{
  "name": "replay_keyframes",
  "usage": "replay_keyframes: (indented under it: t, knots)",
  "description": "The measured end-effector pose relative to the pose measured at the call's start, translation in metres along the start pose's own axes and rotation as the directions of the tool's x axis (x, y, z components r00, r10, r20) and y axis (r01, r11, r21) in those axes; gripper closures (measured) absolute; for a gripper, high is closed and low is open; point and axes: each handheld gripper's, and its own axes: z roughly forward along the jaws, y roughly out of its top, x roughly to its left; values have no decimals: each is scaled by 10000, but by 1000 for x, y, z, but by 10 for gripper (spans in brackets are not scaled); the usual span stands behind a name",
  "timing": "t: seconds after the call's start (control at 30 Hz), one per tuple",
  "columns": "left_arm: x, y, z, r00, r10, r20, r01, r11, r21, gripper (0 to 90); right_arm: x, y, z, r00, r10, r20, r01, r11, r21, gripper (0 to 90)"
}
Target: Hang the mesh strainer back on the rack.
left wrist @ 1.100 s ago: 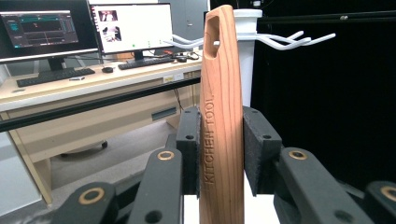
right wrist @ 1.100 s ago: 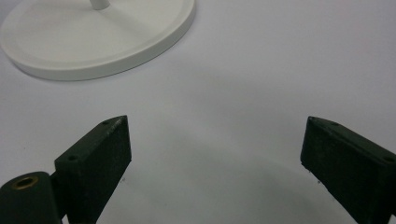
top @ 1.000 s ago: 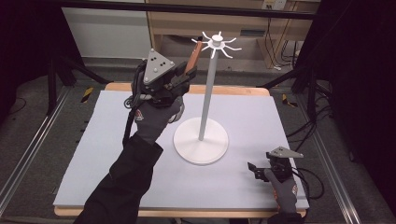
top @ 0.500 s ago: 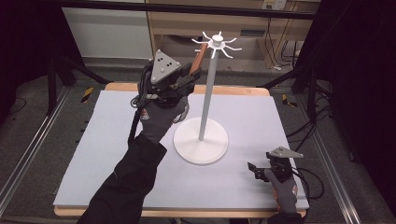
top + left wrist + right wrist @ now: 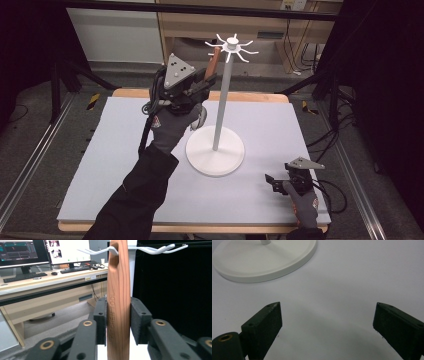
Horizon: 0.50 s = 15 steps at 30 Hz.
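On the grey table, left gripper clamps wooden handle.

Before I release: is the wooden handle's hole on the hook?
On. In the left gripper view a white hook passes through the hole of the wooden handle; the left gripper grips it.

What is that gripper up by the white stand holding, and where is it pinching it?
The left gripper pinches a wooden stick-like piece around its lower middle, its top at a hook of the white stand. The right gripper holds nothing.
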Motion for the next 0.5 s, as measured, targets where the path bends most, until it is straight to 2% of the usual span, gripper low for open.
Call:
replay_keyframes:
  t: [0.07, 0.23, 0.5]
  knots:
    - [1, 0, 0, 10000, 0, 14, 0, 10000, -38, 615, 0, 0, 0, 10000, 4, -1, -4, 10000, -1, 90]
    - [6, -4, -1, 9996, -177, 214, 178, 9998, -59, 544, 0, 0, 0, 10000, -3, 4, 3, 10000, 1, 90]
    - [11, -11, -7, 9992, -180, 351, 181, 9998, -9, 492, 0, 0, 0, 10000, -7, 11, 6, 10000, 11, 90]
